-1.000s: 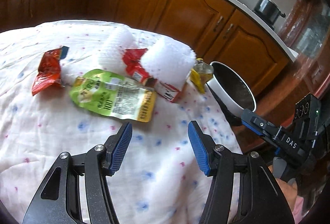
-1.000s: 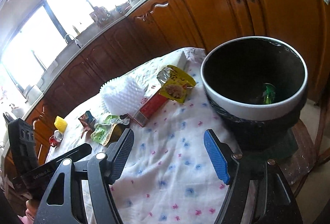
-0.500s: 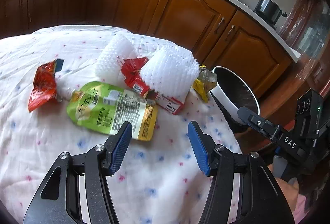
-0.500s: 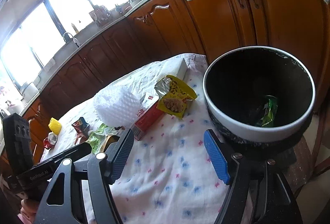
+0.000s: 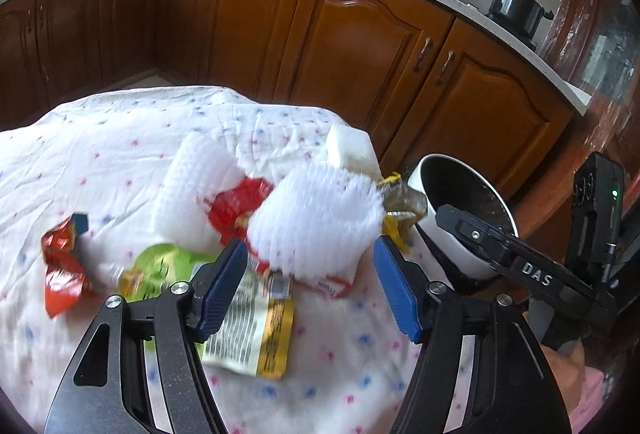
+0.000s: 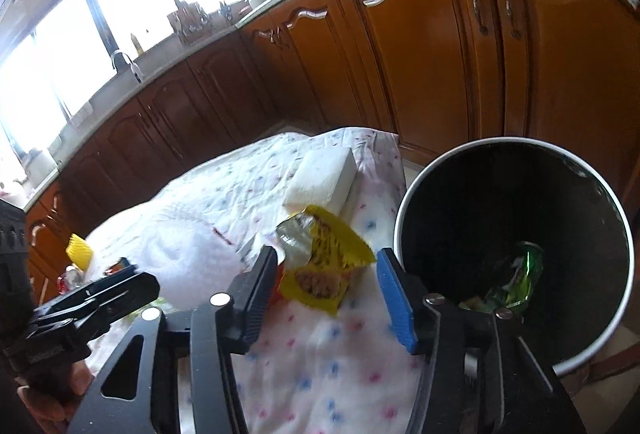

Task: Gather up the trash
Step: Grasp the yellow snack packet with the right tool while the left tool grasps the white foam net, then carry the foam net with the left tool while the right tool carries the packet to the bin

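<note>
Trash lies on a dotted white cloth [image 5: 120,154]. My left gripper [image 5: 310,284] is open just in front of a white foam net [image 5: 316,222], with a green and yellow pouch [image 5: 248,330] under its left finger. A second foam net [image 5: 192,194], a red wrapper [image 5: 236,206] and a red packet [image 5: 60,266] lie to the left. My right gripper [image 6: 326,286] is open around a yellow snack wrapper [image 6: 320,266], apart from it. The white-rimmed bin [image 6: 516,246] stands right of it and holds a green wrapper [image 6: 520,278].
A white foam block [image 6: 320,178] lies at the cloth's far edge beside the bin. Brown cabinets [image 5: 360,46] and a counter with pots run behind the table. A yellow item [image 6: 80,248] sits far left in the right wrist view.
Both grippers have moved forward, toward the trash. The left one has closed in on the foam net over the green pouch; the right one now brackets the yellow wrapper. Both stay open.
</note>
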`<action>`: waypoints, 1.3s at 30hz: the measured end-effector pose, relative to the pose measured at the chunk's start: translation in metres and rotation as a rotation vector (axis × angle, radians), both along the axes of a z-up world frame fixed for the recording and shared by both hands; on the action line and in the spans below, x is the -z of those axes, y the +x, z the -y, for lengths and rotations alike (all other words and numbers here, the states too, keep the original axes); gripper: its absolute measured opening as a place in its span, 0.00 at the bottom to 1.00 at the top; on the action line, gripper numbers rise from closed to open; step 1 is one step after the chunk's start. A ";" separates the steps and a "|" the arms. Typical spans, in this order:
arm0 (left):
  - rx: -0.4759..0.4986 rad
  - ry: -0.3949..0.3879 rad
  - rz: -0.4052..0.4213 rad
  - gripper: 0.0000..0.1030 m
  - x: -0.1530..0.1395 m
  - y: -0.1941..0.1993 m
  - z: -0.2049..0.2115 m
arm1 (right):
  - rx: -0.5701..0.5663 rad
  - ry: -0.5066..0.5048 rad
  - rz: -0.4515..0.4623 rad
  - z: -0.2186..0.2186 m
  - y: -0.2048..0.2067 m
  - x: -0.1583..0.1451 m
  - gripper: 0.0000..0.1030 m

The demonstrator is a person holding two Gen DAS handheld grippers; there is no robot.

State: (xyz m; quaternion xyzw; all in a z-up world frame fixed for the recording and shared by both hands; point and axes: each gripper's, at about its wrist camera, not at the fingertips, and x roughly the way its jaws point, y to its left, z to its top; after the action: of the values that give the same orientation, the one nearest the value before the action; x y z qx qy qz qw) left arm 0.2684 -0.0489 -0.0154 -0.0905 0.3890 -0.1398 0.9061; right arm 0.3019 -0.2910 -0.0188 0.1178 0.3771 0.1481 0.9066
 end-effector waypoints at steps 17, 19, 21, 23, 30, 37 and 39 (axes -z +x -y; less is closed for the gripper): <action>0.046 -0.010 0.018 0.17 -0.003 0.002 0.015 | 0.019 0.029 0.013 0.023 -0.021 -0.006 0.01; 0.059 -0.016 0.032 0.17 -0.011 -0.002 0.020 | 0.027 0.031 0.021 0.028 -0.026 -0.010 0.01; 0.071 -0.019 0.039 0.17 -0.015 -0.005 0.026 | 0.037 0.036 0.028 0.036 -0.032 -0.013 0.01; 0.087 -0.021 0.044 0.17 -0.019 -0.007 0.033 | 0.050 0.036 0.033 0.044 -0.037 -0.015 0.01; 0.143 -0.021 0.040 0.17 -0.022 -0.012 0.064 | 0.116 0.032 0.043 0.077 -0.051 -0.020 0.01; 0.191 -0.017 0.032 0.17 -0.024 -0.012 0.096 | 0.187 0.028 0.044 0.111 -0.059 -0.019 0.01; 0.201 -0.015 0.032 0.17 -0.024 -0.011 0.103 | 0.201 0.025 0.042 0.117 -0.059 -0.018 0.01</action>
State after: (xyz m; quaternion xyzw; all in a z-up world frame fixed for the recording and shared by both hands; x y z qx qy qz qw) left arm 0.2575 -0.1516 0.0086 -0.0557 0.3807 -0.2344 0.8928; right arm 0.2432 -0.4084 -0.0005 0.1632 0.3422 0.0634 0.9232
